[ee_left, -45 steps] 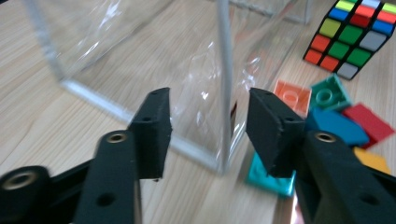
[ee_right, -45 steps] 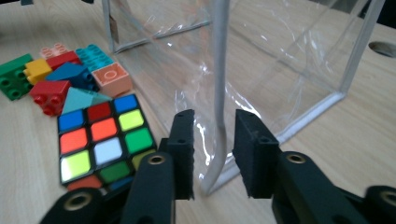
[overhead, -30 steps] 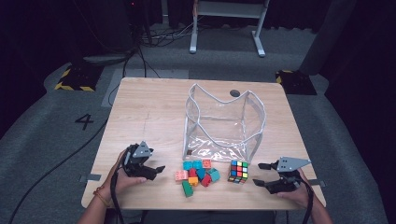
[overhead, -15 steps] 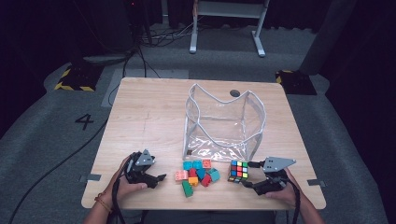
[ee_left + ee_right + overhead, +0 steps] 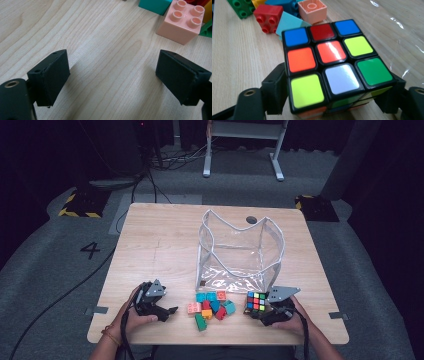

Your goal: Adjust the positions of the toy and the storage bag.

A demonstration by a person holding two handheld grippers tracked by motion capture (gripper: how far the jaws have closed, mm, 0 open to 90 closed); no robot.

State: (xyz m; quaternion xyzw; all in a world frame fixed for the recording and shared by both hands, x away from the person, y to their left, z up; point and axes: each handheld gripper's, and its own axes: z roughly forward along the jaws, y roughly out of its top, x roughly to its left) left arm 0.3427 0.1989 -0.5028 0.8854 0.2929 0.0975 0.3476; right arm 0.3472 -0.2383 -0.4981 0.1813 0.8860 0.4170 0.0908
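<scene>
Closing around the puzzle cube (image 5: 334, 72) at the near right of the table (image 5: 165, 240), the right gripper (image 5: 265, 309) has its jaws either side of it, contact unclear, while the left gripper (image 5: 112, 75) rests wide open and empty near the toy bricks (image 5: 212, 305); next comes a firm squeeze and lift, likely toward the clear bag (image 5: 240, 250).
</scene>
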